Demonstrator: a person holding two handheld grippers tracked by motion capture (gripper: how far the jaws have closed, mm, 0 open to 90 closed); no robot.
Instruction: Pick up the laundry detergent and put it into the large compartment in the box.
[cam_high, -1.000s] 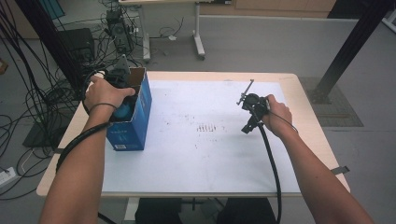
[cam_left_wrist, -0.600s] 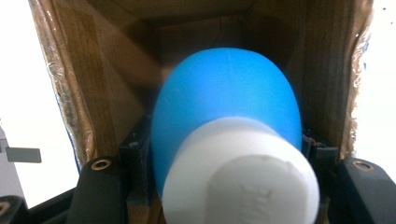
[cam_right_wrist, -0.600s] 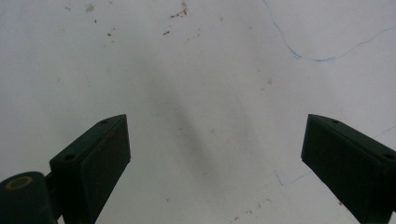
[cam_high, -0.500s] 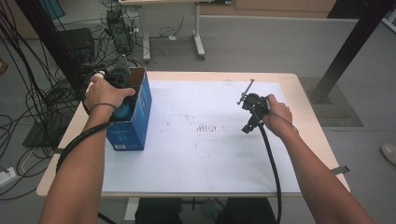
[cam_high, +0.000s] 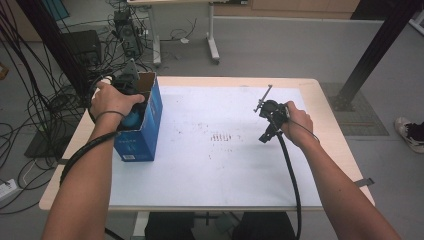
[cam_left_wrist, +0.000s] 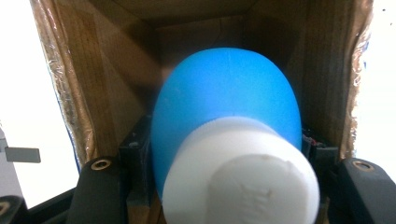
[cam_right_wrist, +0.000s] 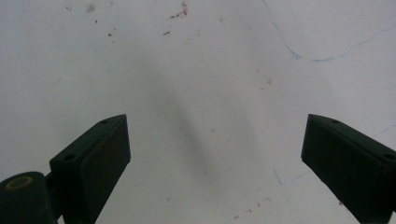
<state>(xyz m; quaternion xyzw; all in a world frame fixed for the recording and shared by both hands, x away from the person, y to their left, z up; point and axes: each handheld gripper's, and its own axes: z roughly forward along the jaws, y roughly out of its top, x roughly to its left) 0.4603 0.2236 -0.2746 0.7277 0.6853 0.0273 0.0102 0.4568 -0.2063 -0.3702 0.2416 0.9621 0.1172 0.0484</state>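
Here, at the left of the high view, the left hand (cam_high: 111, 100) holds the left gripper (cam_high: 131, 107) down inside the open top of a blue carton (cam_high: 146, 131), which stands upright on the white sheet (cam_high: 225, 165) covering the table (cam_high: 325, 102), near that sheet's left edge. In the left gripper view, the gripper's two black jaws are clamped on the sides of a blue bottle (cam_left_wrist: 229, 107), one jaw on each flank; the bottle's white cap (cam_left_wrist: 243, 177) fills the lower centre of that frame, nearest the camera, and its rounded blue body extends away into the carton, whose brown cardboard walls close it in on the left, right and top. The bottle thus lies within the mouth of the carton, gripped between the jaws. At the right centre of the high view, the right hand (cam_high: 299, 122) holds the right gripper (cam_high: 263, 122) over the bare sheet, well apart from the carton, with its black cable (cam_high: 290, 170) trailing toward the bottom edge. In the right gripper view, its jaws stand wide apart at the lower left and lower right corners, with nothing between them but the lightly marked white sheet.
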